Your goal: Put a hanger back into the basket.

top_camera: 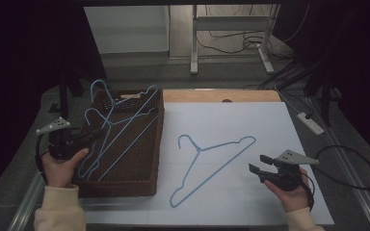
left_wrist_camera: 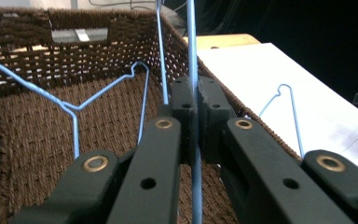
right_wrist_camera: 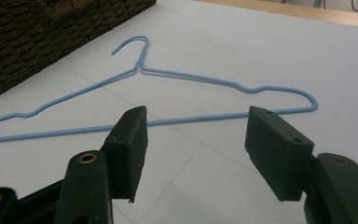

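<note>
A thin blue wire hanger (left_wrist_camera: 192, 56) stands clamped between the jaws of the left gripper (top_camera: 95, 134), the wire running straight up through the closed pads over the woven brown basket (top_camera: 147, 185). In the left gripper view the jaws press together on that wire, with the basket's floor and far wall behind them. The left hand (top_camera: 63, 166) holds this gripper at the basket's left wall, jaws pointing right into the basket.

More blue hangers (top_camera: 125, 115) lie tangled inside the basket, some leaning on its far rim with their hooks poking above it. The basket sits at the left end of the table, its right wall on the edge of a white sheet (top_camera: 250, 120) that covers most of the tabletop.

To the right, another blue hanger (top_camera: 212, 161) lies flat on the white sheet, apart from the basket, its hook toward the far left and its long bar running from near left to far right.

The right gripper (top_camera: 257, 163) rests near the right end of that flat hanger, held by the right hand (top_camera: 291, 190). Its jaws stand apart with nothing between them, aimed at the hanger's bar but short of it, as the right gripper view shows.

A bare wooden strip (top_camera: 221, 95) of table shows beyond the sheet's far edge.
</note>
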`<state>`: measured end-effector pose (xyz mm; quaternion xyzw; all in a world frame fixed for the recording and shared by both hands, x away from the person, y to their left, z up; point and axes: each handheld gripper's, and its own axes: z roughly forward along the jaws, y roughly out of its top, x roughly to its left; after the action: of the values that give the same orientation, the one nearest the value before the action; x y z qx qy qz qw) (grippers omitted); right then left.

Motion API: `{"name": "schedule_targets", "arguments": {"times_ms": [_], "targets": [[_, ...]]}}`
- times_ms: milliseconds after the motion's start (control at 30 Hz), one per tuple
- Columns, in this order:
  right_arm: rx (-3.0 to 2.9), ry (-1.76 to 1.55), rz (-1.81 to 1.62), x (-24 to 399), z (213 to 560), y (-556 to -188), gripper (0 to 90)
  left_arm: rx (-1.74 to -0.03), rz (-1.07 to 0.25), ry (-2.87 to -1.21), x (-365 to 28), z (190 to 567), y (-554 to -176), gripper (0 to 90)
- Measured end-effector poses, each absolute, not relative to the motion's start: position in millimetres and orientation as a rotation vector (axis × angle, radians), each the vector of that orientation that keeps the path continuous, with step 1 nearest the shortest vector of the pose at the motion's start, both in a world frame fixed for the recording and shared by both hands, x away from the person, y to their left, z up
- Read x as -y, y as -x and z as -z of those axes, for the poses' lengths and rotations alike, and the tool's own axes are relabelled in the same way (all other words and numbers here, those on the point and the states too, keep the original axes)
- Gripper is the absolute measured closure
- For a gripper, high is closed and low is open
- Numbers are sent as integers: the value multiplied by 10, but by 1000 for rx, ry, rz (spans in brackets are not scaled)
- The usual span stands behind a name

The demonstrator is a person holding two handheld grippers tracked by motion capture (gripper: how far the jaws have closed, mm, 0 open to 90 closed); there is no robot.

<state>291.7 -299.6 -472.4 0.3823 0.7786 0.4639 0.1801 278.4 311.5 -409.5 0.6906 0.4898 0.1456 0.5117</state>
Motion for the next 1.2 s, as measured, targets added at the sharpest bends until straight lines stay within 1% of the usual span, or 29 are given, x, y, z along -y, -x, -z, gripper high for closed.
{"name": "schedule_targets", "arguments": {"times_ms": [433,633,767,900,1067,1133,1200], "targets": [[-2206,-1079,-1305,2985,4732,-2920,399,-1207,-270,-1751,-3038,4266,-2942,863],[-2207,-1078,-1304,2982,4732,-2919,399,-1255,-254,-1810,-2991,4367,-3025,863],[-2207,-1079,-1304,2982,4732,-2920,399,-1289,-233,-1814,-2998,4410,-3058,862],[-2207,-1078,-1302,2983,4731,-2919,399,-1308,-237,-1817,-3004,4414,-3065,861],[-2208,-1074,-1304,2983,4728,-2917,399,-1372,-298,-1831,-3034,4428,-3075,855],[-2208,-1075,-1304,2981,4729,-2918,399,-1376,-304,-1834,-3039,4429,-3075,850],[-2209,-1074,-1301,2981,4728,-2918,398,-1380,-328,-1838,-3045,4426,-3073,811]]}}
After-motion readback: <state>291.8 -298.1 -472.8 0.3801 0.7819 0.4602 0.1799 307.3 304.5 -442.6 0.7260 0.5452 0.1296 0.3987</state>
